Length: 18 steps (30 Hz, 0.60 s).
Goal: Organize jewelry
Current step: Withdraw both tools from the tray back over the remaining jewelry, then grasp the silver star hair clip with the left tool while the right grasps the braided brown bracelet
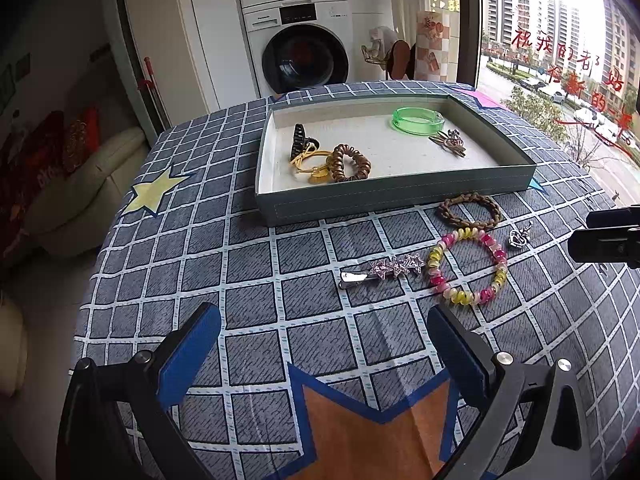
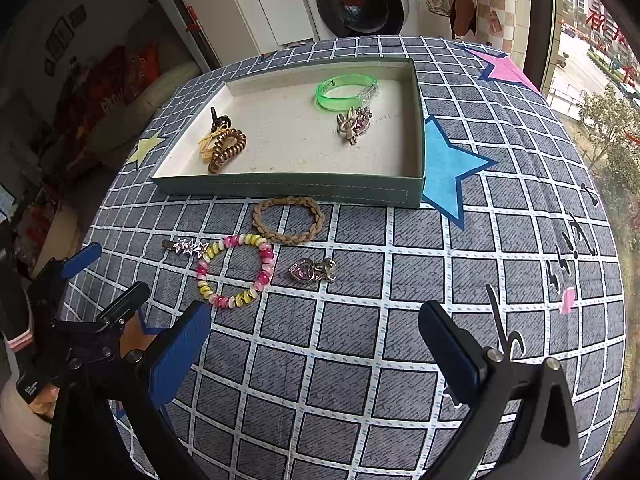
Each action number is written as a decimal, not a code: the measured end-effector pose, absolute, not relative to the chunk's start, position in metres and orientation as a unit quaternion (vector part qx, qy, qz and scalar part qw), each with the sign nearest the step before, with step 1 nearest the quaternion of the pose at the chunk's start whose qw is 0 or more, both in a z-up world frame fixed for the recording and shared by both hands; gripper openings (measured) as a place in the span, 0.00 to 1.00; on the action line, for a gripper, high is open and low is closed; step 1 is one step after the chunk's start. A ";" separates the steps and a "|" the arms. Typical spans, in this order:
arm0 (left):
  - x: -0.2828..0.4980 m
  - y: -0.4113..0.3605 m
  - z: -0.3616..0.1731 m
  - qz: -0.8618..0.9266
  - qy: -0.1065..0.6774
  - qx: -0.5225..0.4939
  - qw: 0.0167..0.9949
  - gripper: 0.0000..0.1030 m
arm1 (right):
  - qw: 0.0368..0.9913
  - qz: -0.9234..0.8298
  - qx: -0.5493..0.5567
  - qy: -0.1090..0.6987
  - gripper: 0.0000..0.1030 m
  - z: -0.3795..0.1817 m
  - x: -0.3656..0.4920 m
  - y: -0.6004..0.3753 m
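Both grippers, left (image 1: 324, 354) and right (image 2: 316, 350), hang spread wide, empty. I'd take the star hair clip (image 1: 380, 272) across its stiff, slippery metal bar; beaded bracelet (image 2: 236, 270) beside it is light, floppy. Tray (image 2: 288, 190) sits just beyond.

We see right gripper (image 2: 316, 344) with jaws spread wide, empty, above the checked tablecloth (image 2: 500, 248) | tray (image 2: 288, 189) holding green bangle (image 2: 344, 90), coil tie (image 2: 226, 148) | in front of it: braided bracelet (image 2: 288, 220), beaded bracelet (image 2: 236, 270), heart charm (image 2: 310, 271), star clip (image 2: 186, 246)
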State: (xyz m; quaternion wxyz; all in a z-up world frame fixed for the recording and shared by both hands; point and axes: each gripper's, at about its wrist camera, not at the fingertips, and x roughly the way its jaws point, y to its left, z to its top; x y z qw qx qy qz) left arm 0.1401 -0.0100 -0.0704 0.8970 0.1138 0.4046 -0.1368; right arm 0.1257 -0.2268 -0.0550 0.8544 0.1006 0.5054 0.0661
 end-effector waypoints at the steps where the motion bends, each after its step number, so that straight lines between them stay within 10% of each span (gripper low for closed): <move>1: 0.142 -0.010 -0.072 -0.136 0.407 0.114 0.896 1.00 | 0.854 0.064 0.100 0.507 1.00 -0.056 0.125 -0.227; 18: 0.169 -0.029 -0.085 -0.164 0.411 0.160 0.882 1.00 | 0.849 0.039 0.118 0.514 0.98 -0.062 0.164 -0.227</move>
